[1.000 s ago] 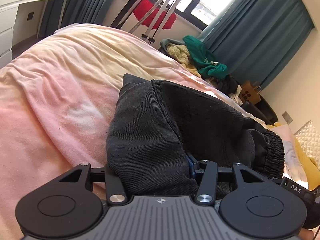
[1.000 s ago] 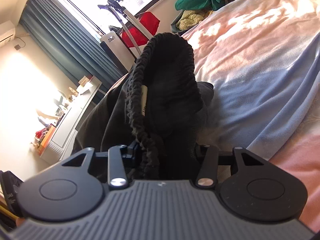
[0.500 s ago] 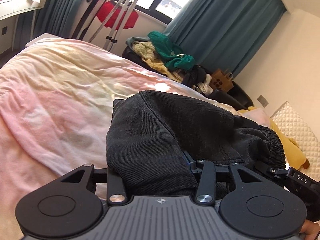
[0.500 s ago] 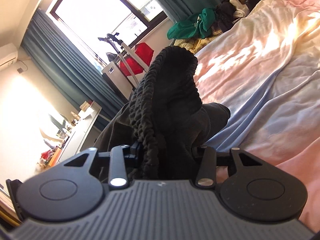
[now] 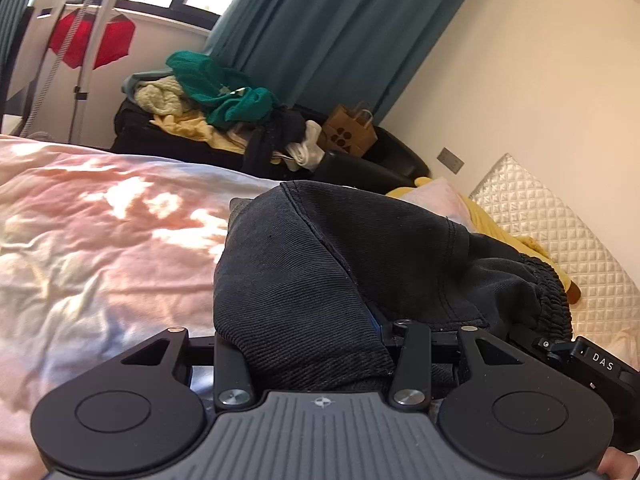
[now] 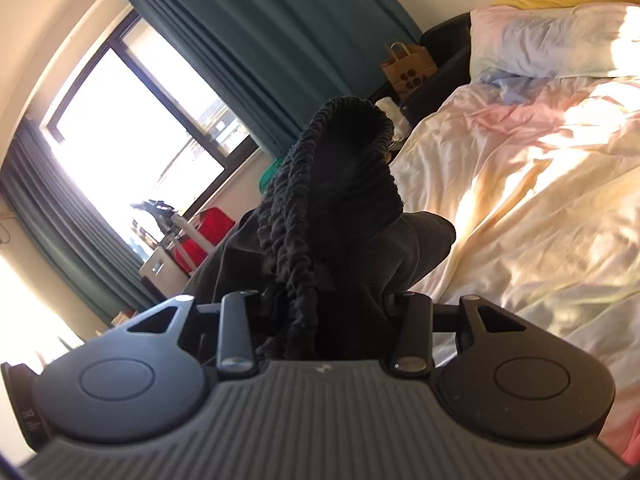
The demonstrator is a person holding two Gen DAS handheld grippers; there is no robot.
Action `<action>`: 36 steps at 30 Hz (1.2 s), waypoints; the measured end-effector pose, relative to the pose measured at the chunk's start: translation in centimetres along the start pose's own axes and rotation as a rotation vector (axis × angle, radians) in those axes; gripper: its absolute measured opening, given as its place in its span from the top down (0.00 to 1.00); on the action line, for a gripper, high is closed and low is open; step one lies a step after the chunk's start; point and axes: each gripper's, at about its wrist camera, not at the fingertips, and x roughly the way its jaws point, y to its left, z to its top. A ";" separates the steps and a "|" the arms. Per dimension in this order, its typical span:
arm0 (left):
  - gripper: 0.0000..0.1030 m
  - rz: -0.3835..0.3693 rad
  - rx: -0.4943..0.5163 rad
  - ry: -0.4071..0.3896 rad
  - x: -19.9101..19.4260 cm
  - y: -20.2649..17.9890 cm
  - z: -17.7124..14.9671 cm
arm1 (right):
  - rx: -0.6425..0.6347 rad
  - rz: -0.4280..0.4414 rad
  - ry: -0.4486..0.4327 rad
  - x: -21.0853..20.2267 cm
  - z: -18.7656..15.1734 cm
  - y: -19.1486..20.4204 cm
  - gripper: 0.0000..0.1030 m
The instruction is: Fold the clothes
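A pair of black trousers (image 5: 320, 264) with an elastic waistband (image 5: 554, 300) is held up above the bed. My left gripper (image 5: 316, 344) is shut on a folded edge of the trousers; cloth hides its fingertips. My right gripper (image 6: 320, 320) is shut on the gathered elastic waistband (image 6: 296, 216), which bunches up over its jaws and hides the fingertips. The right gripper's body shows at the lower right of the left wrist view (image 5: 592, 360), close beside my left gripper.
The bed has a pink, yellow and pale blue duvet (image 5: 100, 240) and a pillow (image 6: 552, 40). A heap of clothes (image 5: 208, 92) lies on a dark chair beyond the bed, with a paper bag (image 5: 348, 132), teal curtains (image 5: 328, 32) and a quilted headboard (image 5: 560, 220).
Both grippers have swung with the trousers toward the head of the bed; the pillow, headboard and wall have come into view. Their grip on the trousers is unchanged.
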 end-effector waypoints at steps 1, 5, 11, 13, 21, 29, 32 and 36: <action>0.56 -0.012 0.012 0.007 1.8 -0.4 0.1 | 0.006 -0.007 -0.012 0.4 0.5 -1.2 0.57; 0.56 -0.046 0.038 0.049 8.4 -0.8 -0.3 | 0.034 -0.037 -0.050 2.3 1.3 -6.0 0.57; 0.56 -0.055 0.052 0.164 16.2 2.0 -4.1 | 0.116 -0.105 -0.024 4.5 -2.2 -12.5 0.57; 0.55 -0.041 0.064 0.195 17.8 3.3 -6.0 | 0.162 -0.139 0.019 5.0 -4.3 -14.3 0.57; 0.38 -0.024 0.147 0.141 16.1 5.3 -8.8 | 0.244 -0.168 0.030 4.9 -7.7 -16.4 0.42; 0.38 -0.021 0.117 0.298 11.1 3.8 -7.9 | 0.217 -0.337 0.078 0.1 -5.7 -12.5 0.37; 0.00 0.058 0.106 0.304 9.3 3.5 -8.5 | 0.181 -0.364 0.034 -3.1 -5.1 -11.1 0.37; 0.00 0.103 0.162 0.172 5.4 3.2 -8.8 | 0.143 -0.352 0.039 -7.0 -4.4 -9.4 0.37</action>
